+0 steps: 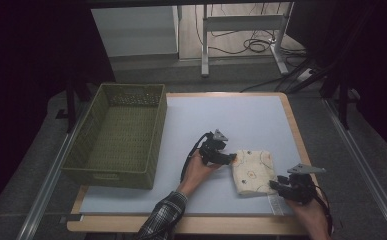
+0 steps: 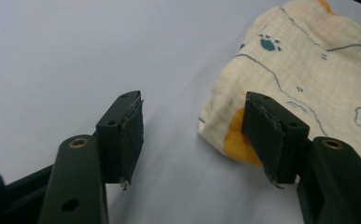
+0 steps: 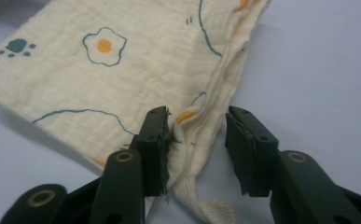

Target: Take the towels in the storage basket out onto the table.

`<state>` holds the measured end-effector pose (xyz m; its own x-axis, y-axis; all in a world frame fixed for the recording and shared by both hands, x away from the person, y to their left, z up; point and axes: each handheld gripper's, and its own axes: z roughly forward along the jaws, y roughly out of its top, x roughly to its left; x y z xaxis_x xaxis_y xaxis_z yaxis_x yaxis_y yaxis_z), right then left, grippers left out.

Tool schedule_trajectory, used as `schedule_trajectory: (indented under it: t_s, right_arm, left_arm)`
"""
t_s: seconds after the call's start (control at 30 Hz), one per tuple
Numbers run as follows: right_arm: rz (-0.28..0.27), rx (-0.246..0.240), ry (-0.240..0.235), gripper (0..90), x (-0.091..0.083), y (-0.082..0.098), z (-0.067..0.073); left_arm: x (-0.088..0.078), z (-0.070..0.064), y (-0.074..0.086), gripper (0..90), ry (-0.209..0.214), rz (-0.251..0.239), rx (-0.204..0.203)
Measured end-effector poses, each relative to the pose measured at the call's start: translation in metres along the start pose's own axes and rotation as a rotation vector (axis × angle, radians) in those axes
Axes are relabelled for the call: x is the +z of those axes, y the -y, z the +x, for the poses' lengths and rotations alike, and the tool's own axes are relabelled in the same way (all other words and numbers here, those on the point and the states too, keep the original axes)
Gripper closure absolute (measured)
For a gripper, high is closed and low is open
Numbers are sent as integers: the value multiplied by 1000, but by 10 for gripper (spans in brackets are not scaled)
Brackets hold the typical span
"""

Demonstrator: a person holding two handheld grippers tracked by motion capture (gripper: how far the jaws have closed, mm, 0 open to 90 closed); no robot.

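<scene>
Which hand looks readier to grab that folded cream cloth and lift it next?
Probably the right. The right gripper already has the corner of the folded cream printed cloth between its open jaws. The left gripper is open at the cloth's edge, with bare table between its jaws.

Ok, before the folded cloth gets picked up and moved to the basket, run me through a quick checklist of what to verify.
1. Cloth folded and lying flat: the cream printed cloth lies folded on the grey mat. Ok.
2. Right tongs around an edge: the layered corner sits between the jaws, but the right pad stands clear of the fabric. Not ok, no grip yet.
3. Left tongs on the cloth: jaws open, bare mat between them, one jaw over the cloth's corner. Not ok.
4. Basket ready: the green basket looks empty. Ok.
5. Path to the basket: bare mat between cloth and basket. Ok.
6. All layers caught at the corner: cannot tell.
</scene>
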<state>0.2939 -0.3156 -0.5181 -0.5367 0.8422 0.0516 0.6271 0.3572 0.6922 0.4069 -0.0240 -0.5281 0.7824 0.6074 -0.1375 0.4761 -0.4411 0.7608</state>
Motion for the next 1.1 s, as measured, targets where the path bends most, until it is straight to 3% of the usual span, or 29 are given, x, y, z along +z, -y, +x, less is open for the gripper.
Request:
schedule_trajectory:
  t_s: [0.13, 0.23, 0.27, 0.33, 0.47, 0.5, 0.57, 0.67, 0.77, 0.8, 0.83, 0.9, 1.1]
  right_arm:
    - [5, 6, -21, 697, 0, 0, 1]
    - [5, 15, -36, 729, 0, 0, 1]
    - [7, 24, -52, 766, 0, -1, 0]
    - [11, 34, -61, 789, 0, -1, 1]
    - [17, 44, -76, 821, 0, -1, 1]
    - [23, 32, -71, 825, 0, -2, 1]
    - [21, 32, -72, 825, 0, -1, 1]
    - [18, 33, -75, 826, 0, -1, 1]
    - [22, 28, -72, 826, 0, -1, 1]
    - [25, 29, -72, 828, 0, -2, 2]
    - [29, 33, -75, 831, 0, -3, 2]
    - [30, 37, -74, 836, 0, -3, 2]
    - [22, 59, -101, 845, -1, -2, 0]
  left_arm:
    - [4, 1, 1, 376, 22, 9, -18]
    - [6, 0, 2, 372, 15, 6, -18]
    - [1, 0, 0, 377, 29, -37, -33]
    - [-1, 0, -2, 378, 49, -46, -45]
    - [2, -4, -12, 379, 46, 27, -7]
    - [7, -5, -17, 386, 29, 93, 6]
    - [8, -5, -18, 387, 25, 103, 13]
    - [15, -9, -20, 409, 26, 167, 66]
    - [15, -12, -22, 516, 53, 191, 29]
    - [15, -12, -23, 624, 65, 200, 20]
    - [15, -13, -24, 666, 74, 214, 14]
    - [16, -12, -26, 762, 123, 235, -23]
    - [12, -9, -26, 830, 126, 207, -10]
